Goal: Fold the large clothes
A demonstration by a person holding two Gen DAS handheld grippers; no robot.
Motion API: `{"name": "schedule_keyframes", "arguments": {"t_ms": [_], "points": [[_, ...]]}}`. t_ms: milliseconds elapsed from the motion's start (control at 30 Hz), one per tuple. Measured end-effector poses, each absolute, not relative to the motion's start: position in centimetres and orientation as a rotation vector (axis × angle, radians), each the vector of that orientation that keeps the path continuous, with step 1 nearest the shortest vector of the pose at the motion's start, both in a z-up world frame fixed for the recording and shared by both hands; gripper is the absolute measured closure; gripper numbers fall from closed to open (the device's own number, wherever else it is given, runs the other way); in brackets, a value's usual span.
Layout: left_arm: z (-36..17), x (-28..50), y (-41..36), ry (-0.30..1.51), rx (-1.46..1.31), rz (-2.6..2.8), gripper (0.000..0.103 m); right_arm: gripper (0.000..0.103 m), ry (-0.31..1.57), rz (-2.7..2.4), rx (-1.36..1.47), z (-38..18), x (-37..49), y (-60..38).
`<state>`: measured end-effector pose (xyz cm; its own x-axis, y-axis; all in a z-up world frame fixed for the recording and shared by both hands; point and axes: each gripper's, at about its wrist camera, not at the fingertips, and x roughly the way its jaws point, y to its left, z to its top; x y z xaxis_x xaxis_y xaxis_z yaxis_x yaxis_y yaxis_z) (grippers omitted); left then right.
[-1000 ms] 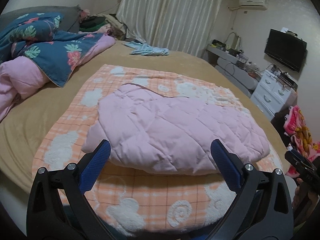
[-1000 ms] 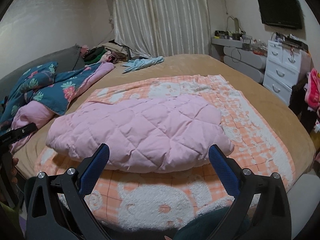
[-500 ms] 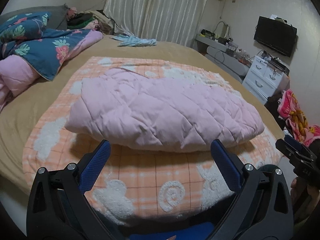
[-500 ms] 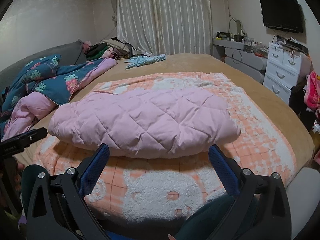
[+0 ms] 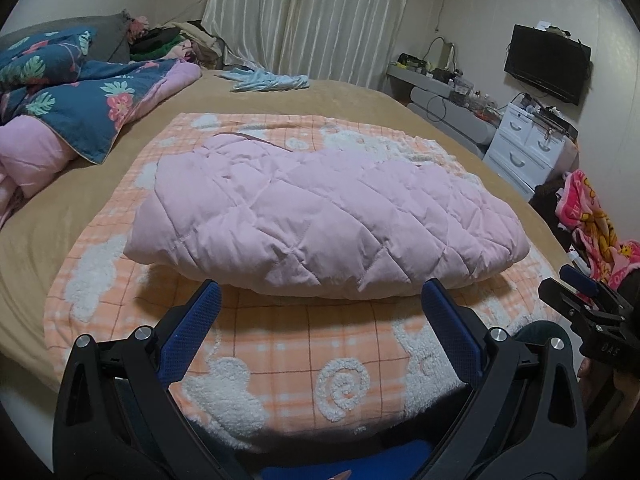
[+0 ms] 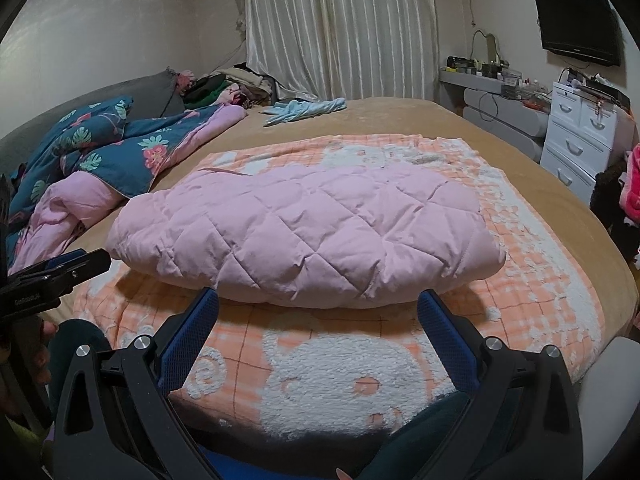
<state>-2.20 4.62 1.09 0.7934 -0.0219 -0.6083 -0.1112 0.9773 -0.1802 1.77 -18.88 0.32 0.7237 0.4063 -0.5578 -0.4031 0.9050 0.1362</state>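
left wrist view: left gripper point(image 5: 318, 300) and right gripper point(image 6: 318, 304) gape wide, empty, near the folded pink quilted coat point(image 5: 320, 216); we advise gripping both near corners evenly.

The right tool point(image 6: 318, 308) hangs wide apart, empty, before the folded pink quilted coat point(image 6: 304, 236) on the orange blanket point(image 6: 540, 280).
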Motion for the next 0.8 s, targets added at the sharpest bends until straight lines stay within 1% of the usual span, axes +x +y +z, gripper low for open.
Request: {"name": "schedule_keyframes", "arguments": {"t_ms": [800], "points": [[1.33, -2.6, 4.78, 0.649, -0.204, 0.059, 0.009, 0.004, 0.611, 0.447, 0.005, 0.48, 1.63, -18.84]]}}
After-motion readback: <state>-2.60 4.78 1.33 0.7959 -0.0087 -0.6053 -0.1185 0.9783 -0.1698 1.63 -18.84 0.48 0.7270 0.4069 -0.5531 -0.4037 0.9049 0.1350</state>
